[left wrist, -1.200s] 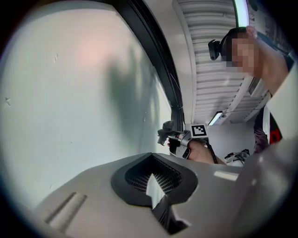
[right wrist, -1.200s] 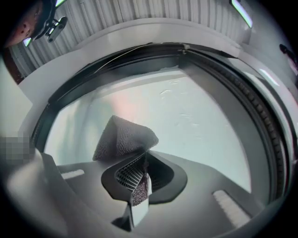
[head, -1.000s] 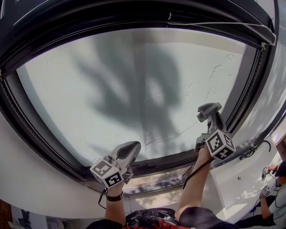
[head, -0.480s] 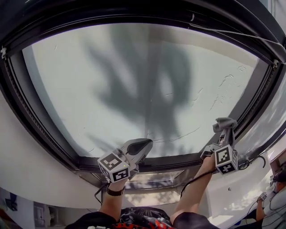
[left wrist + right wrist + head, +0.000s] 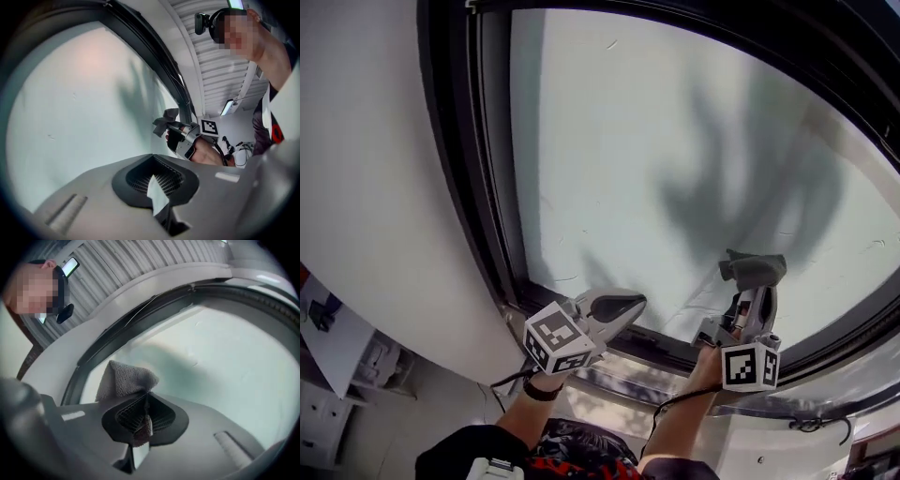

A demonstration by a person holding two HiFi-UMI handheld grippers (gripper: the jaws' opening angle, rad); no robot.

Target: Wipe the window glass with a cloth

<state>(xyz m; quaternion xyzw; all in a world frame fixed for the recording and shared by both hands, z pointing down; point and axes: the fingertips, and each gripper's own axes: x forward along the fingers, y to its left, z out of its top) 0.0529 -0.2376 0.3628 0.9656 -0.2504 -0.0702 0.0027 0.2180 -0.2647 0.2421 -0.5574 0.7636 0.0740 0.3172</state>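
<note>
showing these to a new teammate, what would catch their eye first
The pale, frosted-looking window glass fills most of the head view, with a large dark shadow spread across its right half. Low on the pane, the right gripper is shut on a bunched grey cloth. The left gripper, shut with nothing between its jaws, sits beside it near the black window frame.

The head view faces the window glass (image 5: 609, 150) from close up, and both gripper views, nearer still, look across that same glass.
</note>
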